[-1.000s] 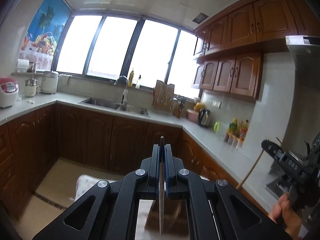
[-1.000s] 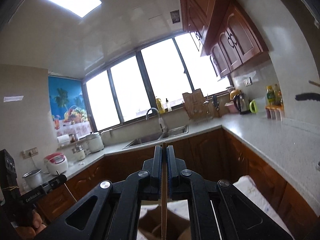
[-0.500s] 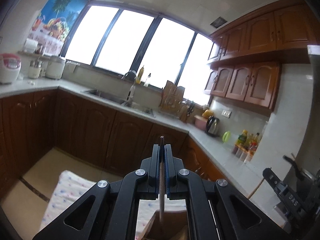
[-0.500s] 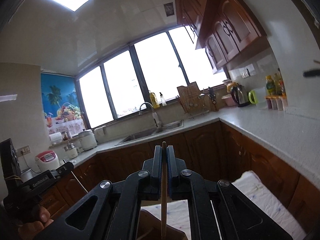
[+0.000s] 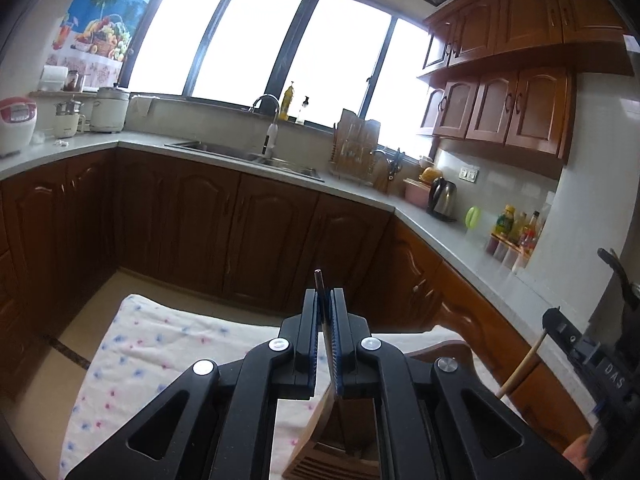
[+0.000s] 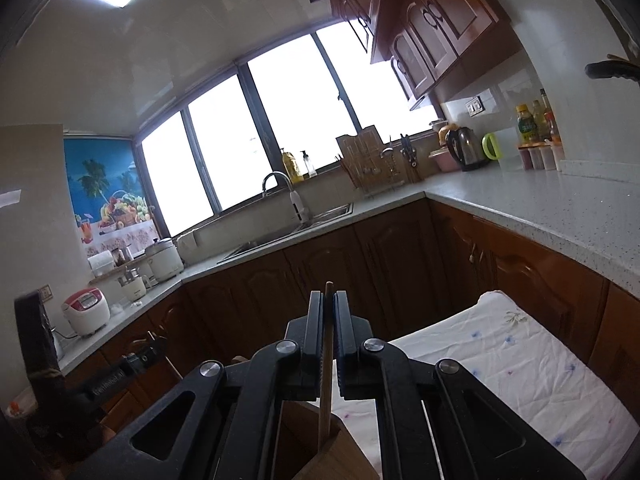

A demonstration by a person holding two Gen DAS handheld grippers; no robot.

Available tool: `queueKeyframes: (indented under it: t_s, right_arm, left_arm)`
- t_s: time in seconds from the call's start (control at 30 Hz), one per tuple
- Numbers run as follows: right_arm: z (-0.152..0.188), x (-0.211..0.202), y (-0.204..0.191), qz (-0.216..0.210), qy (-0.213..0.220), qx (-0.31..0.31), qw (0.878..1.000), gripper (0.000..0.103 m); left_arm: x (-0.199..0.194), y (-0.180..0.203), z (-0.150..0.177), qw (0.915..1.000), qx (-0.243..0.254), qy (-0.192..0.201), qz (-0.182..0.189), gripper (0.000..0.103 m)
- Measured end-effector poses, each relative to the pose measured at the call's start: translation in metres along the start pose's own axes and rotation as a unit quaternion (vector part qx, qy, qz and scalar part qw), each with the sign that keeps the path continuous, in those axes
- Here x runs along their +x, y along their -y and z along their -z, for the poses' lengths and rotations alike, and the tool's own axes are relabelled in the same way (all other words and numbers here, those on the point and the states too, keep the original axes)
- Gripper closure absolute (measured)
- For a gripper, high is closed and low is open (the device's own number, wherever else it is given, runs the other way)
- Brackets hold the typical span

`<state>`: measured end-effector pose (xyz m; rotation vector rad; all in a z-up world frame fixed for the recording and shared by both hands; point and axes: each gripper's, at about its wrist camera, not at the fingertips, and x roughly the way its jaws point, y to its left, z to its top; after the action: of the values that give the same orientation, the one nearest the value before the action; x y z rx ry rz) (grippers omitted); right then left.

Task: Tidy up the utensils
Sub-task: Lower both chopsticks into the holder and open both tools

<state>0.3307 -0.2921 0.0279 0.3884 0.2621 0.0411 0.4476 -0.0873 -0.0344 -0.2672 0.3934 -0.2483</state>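
Wooden holder cut by bottom edge; its slots perhaps hidden.

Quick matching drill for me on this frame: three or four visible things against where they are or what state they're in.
Things:
1. left gripper
2. right gripper
3. wooden block
4. kettle

States or places:
a. on the counter, beside the pink container
b. on the floral cloth, under both grippers
c. shut on a wooden stick
d. shut on a dark-tipped thin utensil

Pairs: 1-d, 2-c, 3-b, 4-a
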Motion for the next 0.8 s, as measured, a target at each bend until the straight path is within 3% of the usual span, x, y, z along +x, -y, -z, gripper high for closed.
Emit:
queueKeyframes:
  t_s: [0.13, 0.3, 0.37, 0.43, 0.47, 0.5, 0.53, 0.6, 0.7, 0.73, 0.8]
  right_arm:
    - [-0.005, 0.003, 0.0, 0.0, -0.012, -0.001, 1.0, 0.098]
    - [-0.007, 0.006, 0.001, -0.004, -0.027, 0.001, 1.0, 0.095]
    - [-0.007, 0.008, 0.002, -0.004, -0.039, 0.007, 0.999, 0.093]
    - [-0.005, 0.009, 0.006, -0.004, -0.048, 0.014, 0.999, 0.09]
    - [-0.004, 0.009, 0.007, -0.003, -0.054, 0.018, 0.998, 0.087]
    - [-0.004, 0.008, 0.009, -0.001, -0.057, 0.021, 0.998, 0.077]
    - [-0.002, 0.006, 0.009, -0.001, -0.056, 0.023, 0.998, 0.059]
    - [-0.002, -0.003, 0.011, -0.009, -0.049, 0.032, 0.998, 0.042]
    - [-0.003, -0.015, 0.01, -0.021, -0.049, 0.037, 0.998, 0.033]
    - [-0.004, -0.02, 0.01, -0.028, -0.05, 0.041, 0.998, 0.025]
    - [-0.005, -0.029, 0.008, -0.038, -0.05, 0.044, 0.997, 0.01]
  left_arm:
    - [-0.008, 0.001, -0.022, 0.9999, 0.003, -0.01, 0.0, 0.098]
    - [-0.049, -0.011, -0.025, 0.9998, 0.009, -0.015, -0.001, 0.097]
    - [-0.052, -0.013, -0.025, 0.9997, 0.006, -0.023, -0.003, 0.087]
    - [-0.062, -0.018, -0.023, 0.9997, 0.001, -0.022, -0.01, 0.069]
    - [-0.064, -0.018, -0.025, 0.9997, 0.0, -0.02, -0.014, 0.066]
    - [-0.07, -0.019, -0.023, 0.9997, -0.001, -0.019, -0.014, 0.063]
    - [-0.073, -0.02, -0.024, 0.9997, -0.005, -0.02, -0.014, 0.057]
    - [-0.082, -0.021, -0.024, 0.9997, -0.011, -0.017, -0.012, 0.047]
    - [-0.098, -0.02, -0.017, 0.9996, -0.001, -0.011, -0.024, 0.03]
    - [-0.104, -0.02, -0.015, 0.9993, 0.004, -0.01, -0.035, 0.024]
    - [-0.121, -0.021, -0.01, 0.9988, 0.006, -0.009, -0.048, 0.02]
